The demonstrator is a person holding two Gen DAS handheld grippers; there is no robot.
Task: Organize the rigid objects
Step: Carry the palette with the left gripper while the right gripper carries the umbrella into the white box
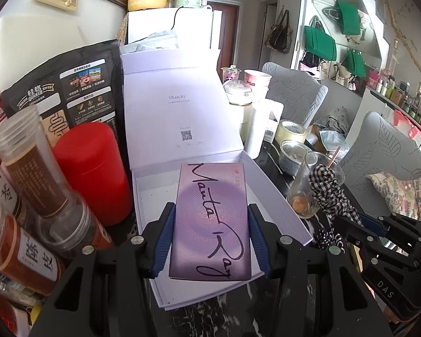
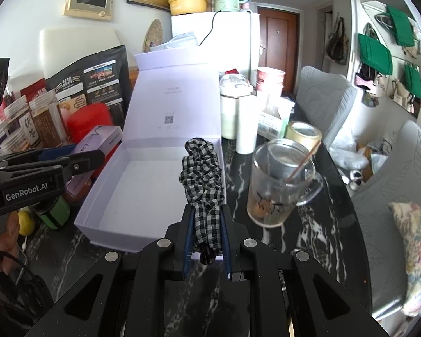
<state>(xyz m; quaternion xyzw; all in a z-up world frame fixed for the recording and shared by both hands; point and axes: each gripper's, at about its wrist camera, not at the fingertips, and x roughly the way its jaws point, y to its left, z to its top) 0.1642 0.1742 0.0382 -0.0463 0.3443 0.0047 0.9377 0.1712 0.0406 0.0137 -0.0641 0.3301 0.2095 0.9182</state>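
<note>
My left gripper (image 1: 212,216) is shut on a flat purple box with black handwriting (image 1: 212,219) and holds it over the open white gift box (image 1: 154,185). The purple box also shows in the right wrist view (image 2: 98,143), left of the gift box (image 2: 143,196). My right gripper (image 2: 206,210) is shut on a black-and-white checked scrunchie (image 2: 202,174), held above the gift box's right front edge. The scrunchie and right gripper also show at the right of the left wrist view (image 1: 325,191).
Left of the gift box stand a red canister (image 1: 89,168), clear jars (image 1: 33,165) and a black pouch (image 1: 70,90). Right of it are a glass mug with a stick (image 2: 278,179), a tape roll (image 2: 303,133), a white bottle (image 2: 245,126) and grey chairs (image 2: 325,98).
</note>
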